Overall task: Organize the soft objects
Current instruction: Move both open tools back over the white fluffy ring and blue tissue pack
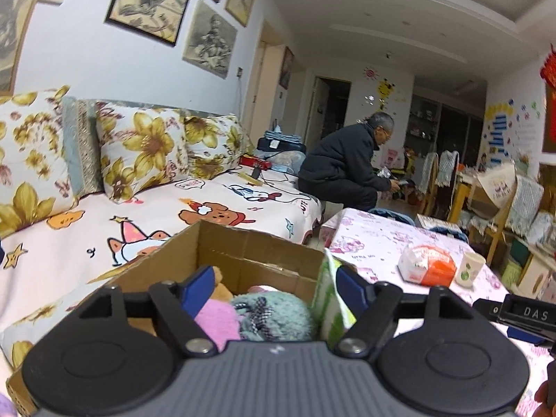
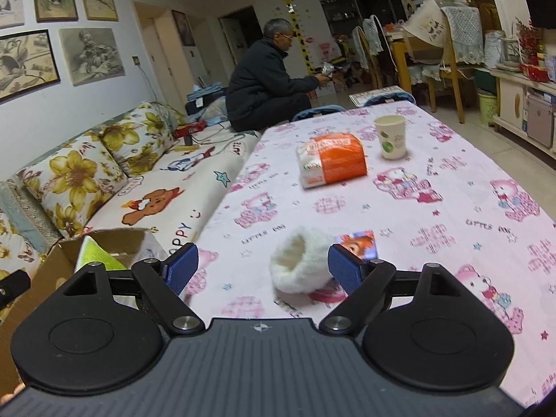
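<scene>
- Left wrist view is showing the left gripper (image 1: pixel 274 286) hovering over the cardboard box (image 1: pixel 257 243), its jaws standing apart with nothing pressed between them
- Lying inside the box, at about 6 o'clock in that view, are a pink soft thing (image 1: pixel 220 319) and a teal fluffy thing (image 1: pixel 274 316); a green-and-white pack (image 1: pixel 330 299) is leaning at the box's 3 o'clock edge
- Right wrist view is showing the right gripper (image 2: pixel 264 269) with jaws wide apart, empty
- White fluffy sock (image 2: pixel 300 264) is lying on the table (image 2: pixel 451 208), between the open fingers but untouched, as far as I can judge
- Step in hand seems to be reaching for the sock; next the jaws are needing to come around it, close, then carry it toward the box at 9 o'clock
</scene>
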The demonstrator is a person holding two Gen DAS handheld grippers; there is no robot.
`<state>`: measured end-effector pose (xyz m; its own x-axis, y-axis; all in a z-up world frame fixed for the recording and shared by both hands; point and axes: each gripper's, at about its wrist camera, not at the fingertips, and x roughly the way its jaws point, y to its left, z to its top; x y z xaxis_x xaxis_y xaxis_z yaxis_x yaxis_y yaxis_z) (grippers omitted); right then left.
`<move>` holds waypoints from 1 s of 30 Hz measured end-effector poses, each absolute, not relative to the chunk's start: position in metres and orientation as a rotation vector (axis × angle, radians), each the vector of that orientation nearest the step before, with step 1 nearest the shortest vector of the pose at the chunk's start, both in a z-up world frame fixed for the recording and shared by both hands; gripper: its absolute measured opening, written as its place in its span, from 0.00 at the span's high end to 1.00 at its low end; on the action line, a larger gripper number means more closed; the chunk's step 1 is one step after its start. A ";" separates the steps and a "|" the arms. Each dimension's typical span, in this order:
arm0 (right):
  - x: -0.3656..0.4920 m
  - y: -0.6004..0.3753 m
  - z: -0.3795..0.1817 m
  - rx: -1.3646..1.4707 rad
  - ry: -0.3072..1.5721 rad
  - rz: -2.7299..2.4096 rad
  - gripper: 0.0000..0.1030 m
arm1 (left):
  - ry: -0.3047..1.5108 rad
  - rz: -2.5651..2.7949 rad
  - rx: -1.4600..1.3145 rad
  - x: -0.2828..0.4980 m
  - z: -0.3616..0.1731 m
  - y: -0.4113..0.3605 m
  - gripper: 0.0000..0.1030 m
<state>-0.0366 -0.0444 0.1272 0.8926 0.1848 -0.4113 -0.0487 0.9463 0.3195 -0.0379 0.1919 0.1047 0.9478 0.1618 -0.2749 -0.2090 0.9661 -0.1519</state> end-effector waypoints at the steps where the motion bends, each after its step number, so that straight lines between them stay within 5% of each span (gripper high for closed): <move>1: -0.038 -0.046 0.126 0.311 0.458 0.120 0.00 | 0.265 0.187 -0.174 -0.038 0.105 0.190 0.19; 10: -0.043 -0.055 0.120 0.317 0.489 0.118 0.00 | 0.255 0.169 -0.087 -0.037 0.105 0.161 0.06; 30: -0.034 -0.065 0.114 0.301 0.507 0.087 0.00 | 0.212 0.119 0.056 -0.033 0.100 0.109 0.01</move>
